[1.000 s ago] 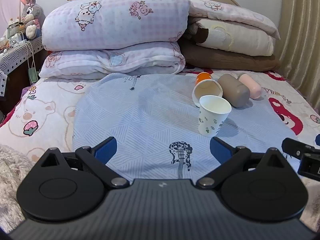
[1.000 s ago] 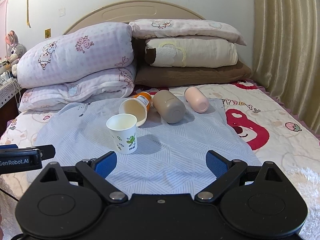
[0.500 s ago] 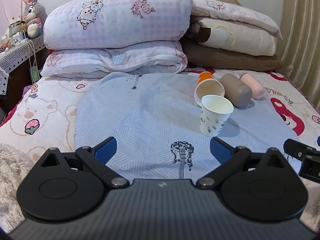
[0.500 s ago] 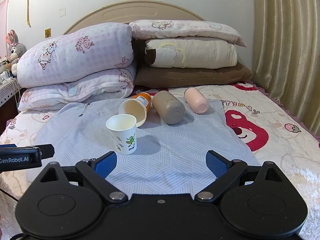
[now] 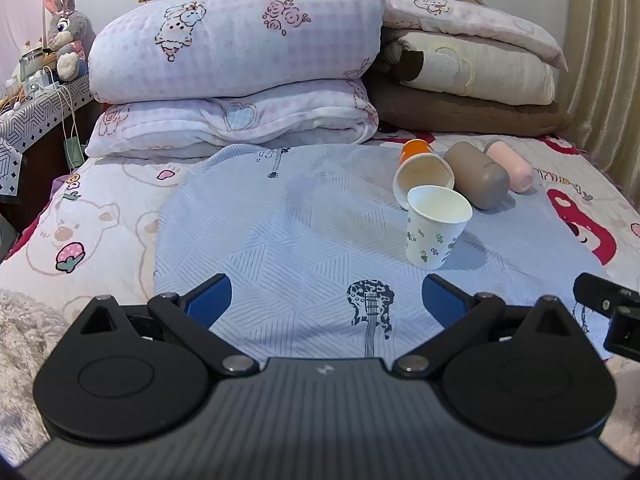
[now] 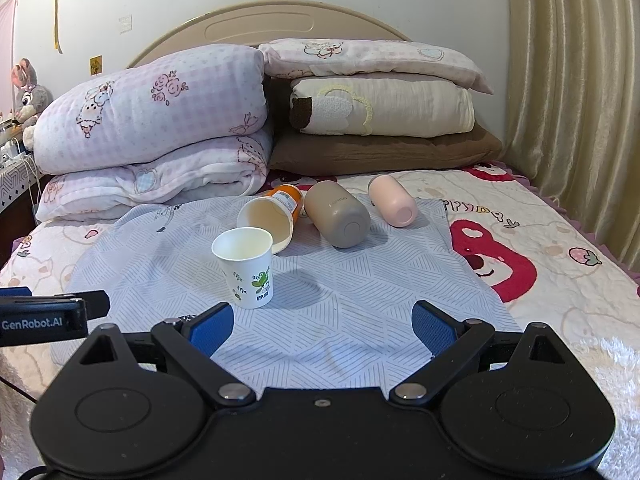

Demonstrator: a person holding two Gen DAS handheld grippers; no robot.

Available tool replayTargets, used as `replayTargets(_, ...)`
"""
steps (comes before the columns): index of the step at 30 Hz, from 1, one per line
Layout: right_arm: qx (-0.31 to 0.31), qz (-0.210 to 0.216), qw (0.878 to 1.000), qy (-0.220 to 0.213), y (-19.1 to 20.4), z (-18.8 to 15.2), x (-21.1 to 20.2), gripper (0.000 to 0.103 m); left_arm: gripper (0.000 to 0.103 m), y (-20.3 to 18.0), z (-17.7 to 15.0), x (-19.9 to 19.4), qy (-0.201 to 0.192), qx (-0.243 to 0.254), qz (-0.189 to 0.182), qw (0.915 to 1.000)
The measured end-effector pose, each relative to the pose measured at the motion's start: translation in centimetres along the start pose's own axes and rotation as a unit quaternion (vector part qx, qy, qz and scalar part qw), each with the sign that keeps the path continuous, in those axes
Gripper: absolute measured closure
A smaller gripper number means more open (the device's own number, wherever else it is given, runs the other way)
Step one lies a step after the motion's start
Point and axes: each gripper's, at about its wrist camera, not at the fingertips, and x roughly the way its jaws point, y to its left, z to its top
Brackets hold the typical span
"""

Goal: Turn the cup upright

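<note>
A white paper cup with green leaf print [image 5: 435, 227] stands upright on the blue-grey cloth [image 5: 280, 220]; it also shows in the right wrist view [image 6: 246, 266]. Behind it an orange cup with a cream inside [image 5: 423, 176] [image 6: 269, 216] lies on its side, mouth toward me. A taupe cup [image 5: 478, 174] [image 6: 338, 214] and a pink cup [image 5: 510, 164] [image 6: 393, 200] also lie on their sides. My left gripper [image 5: 326, 300] is open and empty, near and left of the paper cup. My right gripper [image 6: 322, 326] is open and empty, in front of the cups.
Stacked pillows and folded quilts [image 6: 160, 120] stand against the headboard behind the cups. A curtain [image 6: 572, 80] hangs at the right. A side table with a plush rabbit [image 5: 64, 32] stands at the left. The right gripper's edge shows in the left wrist view [image 5: 608, 304].
Both grippers have drifted slightly; the view shifts a little. The cups have not moved, and both grippers stay open.
</note>
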Motion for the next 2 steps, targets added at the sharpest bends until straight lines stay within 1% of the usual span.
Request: replayTargets(2,0.000,0.000,1.000,0.000,-0.06,0.00,0.01,0.005,0.000,0.00,0.00,0.00,0.000,0.001,0.000,1.0000)
